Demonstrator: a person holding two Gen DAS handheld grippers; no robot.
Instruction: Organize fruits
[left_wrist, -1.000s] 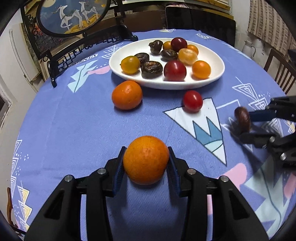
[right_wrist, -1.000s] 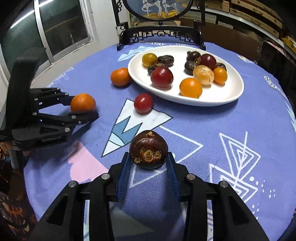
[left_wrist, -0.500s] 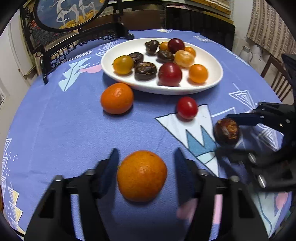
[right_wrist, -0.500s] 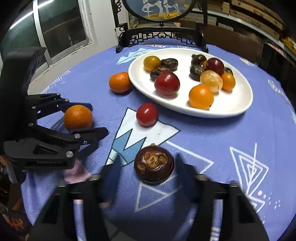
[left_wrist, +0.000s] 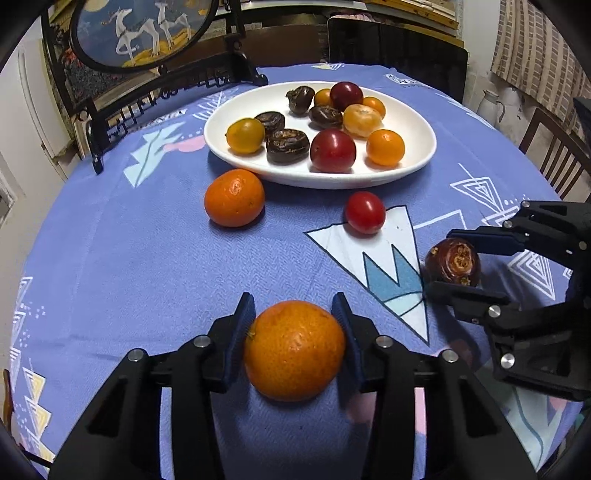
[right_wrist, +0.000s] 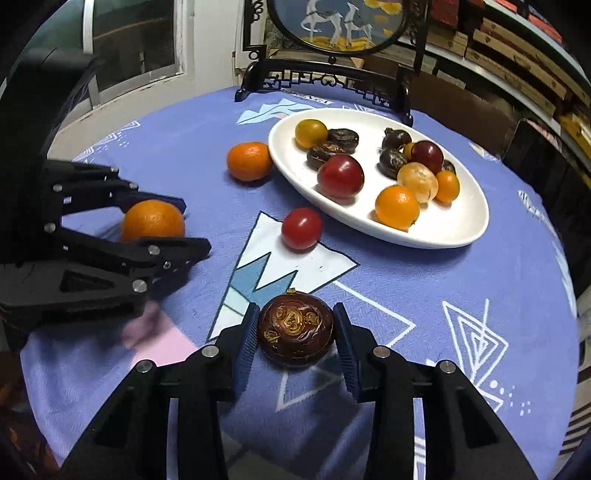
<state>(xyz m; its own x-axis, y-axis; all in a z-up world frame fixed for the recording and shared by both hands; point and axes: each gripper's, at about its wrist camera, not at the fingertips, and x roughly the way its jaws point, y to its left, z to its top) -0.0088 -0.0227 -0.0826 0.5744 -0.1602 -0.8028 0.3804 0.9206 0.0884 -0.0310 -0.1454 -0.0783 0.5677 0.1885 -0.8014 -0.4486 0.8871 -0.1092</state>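
Lying loose between claws and plate (left_wrist: 421, 162): mandarin (left_wrist: 234, 197), red tomato (left_wrist: 365, 212).

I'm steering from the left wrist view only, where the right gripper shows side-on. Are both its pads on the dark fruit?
Observer: Yes. In the right wrist view the right gripper is shut on the dark fruit, and both blue pads touch it.
Operator: Any fruit on the cloth hidden behind that gripper?
Observer: None. Only a white-line triangle print on the tablecloth.
Operator: What's beyond the table on my left?
Observer: A white-framed window.
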